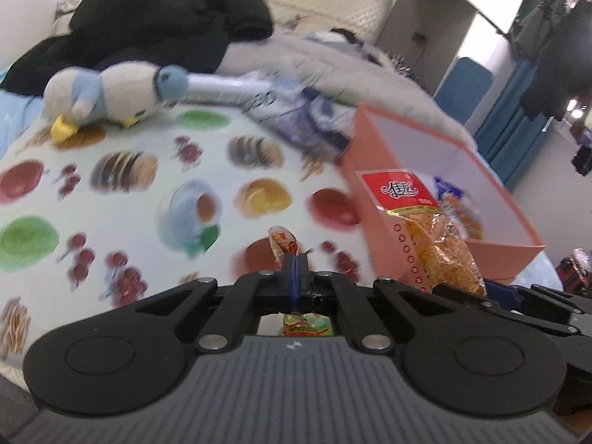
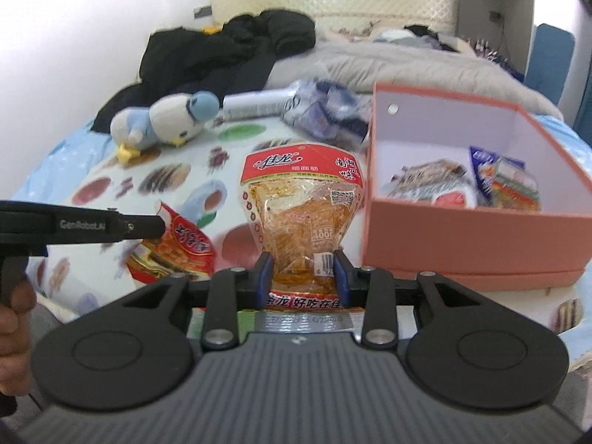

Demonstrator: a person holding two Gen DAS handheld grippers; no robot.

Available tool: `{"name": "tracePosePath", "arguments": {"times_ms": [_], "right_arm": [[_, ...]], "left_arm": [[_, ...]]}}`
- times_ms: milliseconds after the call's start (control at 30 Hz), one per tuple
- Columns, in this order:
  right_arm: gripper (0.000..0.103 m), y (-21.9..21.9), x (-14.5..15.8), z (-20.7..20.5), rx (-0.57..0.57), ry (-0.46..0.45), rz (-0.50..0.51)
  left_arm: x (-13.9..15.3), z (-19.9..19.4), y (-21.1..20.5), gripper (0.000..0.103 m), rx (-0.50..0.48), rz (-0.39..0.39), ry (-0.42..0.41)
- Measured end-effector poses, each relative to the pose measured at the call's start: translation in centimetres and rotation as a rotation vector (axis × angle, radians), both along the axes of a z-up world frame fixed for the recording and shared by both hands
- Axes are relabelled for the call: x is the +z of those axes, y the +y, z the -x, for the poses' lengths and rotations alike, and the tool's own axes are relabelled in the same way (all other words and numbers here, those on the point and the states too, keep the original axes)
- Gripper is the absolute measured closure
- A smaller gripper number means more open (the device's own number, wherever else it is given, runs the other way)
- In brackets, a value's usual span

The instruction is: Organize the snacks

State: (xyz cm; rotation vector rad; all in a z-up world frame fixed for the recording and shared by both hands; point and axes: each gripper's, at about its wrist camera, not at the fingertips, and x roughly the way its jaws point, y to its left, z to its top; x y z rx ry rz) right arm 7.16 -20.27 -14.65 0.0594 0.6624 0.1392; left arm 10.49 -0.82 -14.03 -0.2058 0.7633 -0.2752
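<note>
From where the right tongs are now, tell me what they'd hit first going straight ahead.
Probably the fruit-print cloth, then the blue wrappers beyond; depth is unclear. The pink box sits off to the right.

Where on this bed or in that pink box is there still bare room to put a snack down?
The pink box is bare at its back-left corner; packets crowd its front right. The fruit-print cloth lies open between the penguin plush and the box.

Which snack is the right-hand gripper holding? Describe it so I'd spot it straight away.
Start at the pink box on the fruit-print sheet; just to its left, the right gripper squeezes a big clear snack bag full of orange strips. Its wide red top band with white lettering sets it apart from the smaller burger-print packet in the left gripper.
</note>
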Motion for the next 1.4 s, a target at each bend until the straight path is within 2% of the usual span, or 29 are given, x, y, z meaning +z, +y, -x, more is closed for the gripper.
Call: {"name": "tracePosePath", "arguments": {"times_ms": [233, 333, 400, 667, 800, 1067, 1233, 1400], "right_arm": [[0.066, -2.5, 3.2, 1.3, -0.070, -0.051, -0.024], [0.066, -3.9, 4.3, 1.7, -0.104, -0.063, -0.030], [0.066, -5.0, 4.9, 1.6, -0.130, -0.067, -0.037], [0.066, -10.2, 6.5, -1.3, -0.207, -0.073, -0.054], [0.066, -13.0, 6.2, -4.0, -0.241, -0.055, -0.057], [0.066, -17.0, 3.3, -9.7, -0.267, 0.017, -0.069], [0.065, -18.2, 1.2, -12.4, -0.264, 0.059, -0.087], [0.063, -18.8, 0.2, -14.0, -0.276, 0.078, -0.108]], "left_arm": [[4.9, 0.5, -4.1, 0.103, -0.090, 0.013, -0.065], [6.8, -0.3, -5.8, 0.103, -0.101, 0.033, -0.072], [8.2, -0.9, -7.3, 0.103, -0.122, 0.018, -0.099], [11.8, -6.0, -13.7, 0.103, -0.221, 0.018, -0.135], [11.4, -9.6, -17.1, 0.103, -0.269, 0.014, -0.113], [7.1, -17.3, -22.4, 0.103, -0.333, -0.013, -0.023], [4.5, -20.2, -23.9, 0.103, -0.346, -0.037, 0.022], [3.1, -21.2, -24.5, 0.103, -0.347, -0.069, 0.050]]}}
